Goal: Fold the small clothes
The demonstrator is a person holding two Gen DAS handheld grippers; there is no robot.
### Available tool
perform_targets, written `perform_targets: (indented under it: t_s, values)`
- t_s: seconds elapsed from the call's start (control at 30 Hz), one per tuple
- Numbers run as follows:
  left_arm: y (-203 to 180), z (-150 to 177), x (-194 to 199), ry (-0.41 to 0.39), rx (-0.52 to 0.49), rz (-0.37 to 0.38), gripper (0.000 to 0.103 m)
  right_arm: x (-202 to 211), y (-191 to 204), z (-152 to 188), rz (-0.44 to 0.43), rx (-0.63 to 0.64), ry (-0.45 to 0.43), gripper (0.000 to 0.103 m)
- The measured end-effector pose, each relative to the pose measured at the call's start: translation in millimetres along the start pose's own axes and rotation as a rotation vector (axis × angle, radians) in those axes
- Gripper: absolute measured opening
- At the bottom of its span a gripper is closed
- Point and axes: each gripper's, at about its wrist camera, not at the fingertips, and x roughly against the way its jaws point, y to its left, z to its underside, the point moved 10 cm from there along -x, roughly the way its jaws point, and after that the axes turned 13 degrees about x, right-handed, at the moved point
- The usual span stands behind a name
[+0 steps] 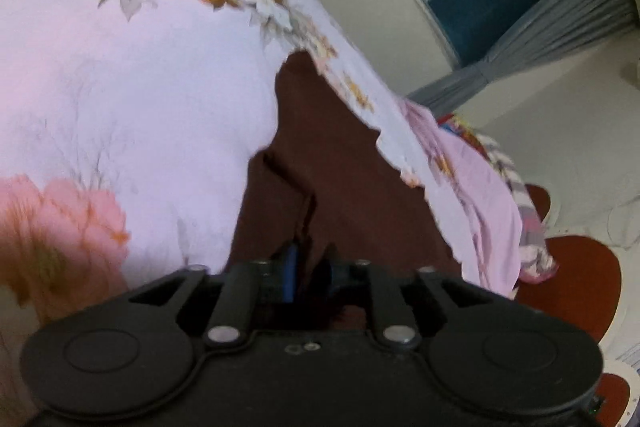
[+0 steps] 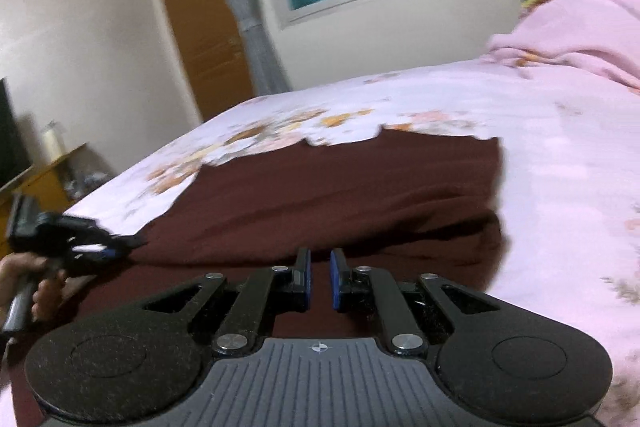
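Observation:
A dark maroon garment [image 1: 340,155] lies spread on the floral bed sheet [image 1: 120,87]. In the left wrist view a raised fold of it runs between the fingers of my left gripper [image 1: 312,259], which is shut on the cloth; the cloth hides most of the pads. The right wrist view shows the garment [image 2: 340,187] folded over itself, with my right gripper [image 2: 320,267] low over its near edge. Its blue pads stand a narrow gap apart with nothing pinched. At the far left, a hand [image 2: 40,291] holds the left gripper [image 2: 134,242] at the garment's left edge.
The pale floral sheet [image 2: 560,187] covers the whole bed. A pink blanket [image 2: 580,35] is bunched at the far right. Beyond the bed are a window, grey curtains, a wooden door [image 2: 200,39] and a low cabinet [image 2: 48,179].

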Motion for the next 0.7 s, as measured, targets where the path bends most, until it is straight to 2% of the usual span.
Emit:
perform_targets:
  t_s: [0.03, 0.07, 0.1, 0.17, 0.2, 0.33, 0.43, 0.5, 0.57, 0.63, 0.7]
  values:
    - [-5.2, -3.1, 0.2, 0.001, -0.01, 0.015, 0.042, 1.3, -5.2, -2.4, 0.003, -0.03, -0.008, 0.036]
    - [-9.4, -5.8, 0.1, -0.003, -0.023, 0.023, 0.047, 3.3, -10.1, -5.3, 0.013, -0.057, -0.021, 0.056]
    - [-12.8, -7.6, -2.0, 0.003, -0.045, 0.017, 0.044, 5.6, -13.4, -8.9, 0.022, -0.069, -0.04, 0.059]
    - [-12.1, -5.7, -11.2, 0.055, -0.07, -0.027, 0.02, 5.7, -16.6, -15.1, 0.019, -0.092, -0.06, 0.059]
    - [-12.3, -5.2, -14.9, 0.078, -0.066, -0.025, 0.004, 4.6, -17.2, -17.5, 0.013, -0.105, -0.065, 0.059]
    - [-35.6, -14.5, -10.3, 0.081, -0.067, 0.044, 0.004, -3.2, -19.7, -25.4, 0.052, -0.081, -0.078, 0.059]
    - [-59.1, -47.2, -9.0, 0.035, -0.024, 0.11, 0.004, -9.5, -36.0, -33.3, 0.117, -0.099, -0.096, 0.059]
    - [-70.5, -73.0, -14.7, 0.007, -0.029, 0.109, 0.004, -11.8, -51.4, -38.5, 0.125, -0.148, -0.111, 0.059]
    - [-79.1, -98.0, -25.7, -0.002, -0.035, 0.101, 0.004, -13.7, -65.0, -46.3, 0.15, -0.133, -0.113, 0.059]
    - [-80.9, -115.0, -41.5, -0.003, -0.046, 0.057, 0.004, -19.1, -82.9, -53.6, 0.166, -0.136, -0.108, 0.059]
    - [-73.0, -121.7, -59.5, 0.041, -0.042, -0.002, 0.004, -29.1, -104.5, -60.8, 0.18, -0.141, -0.098, 0.059]
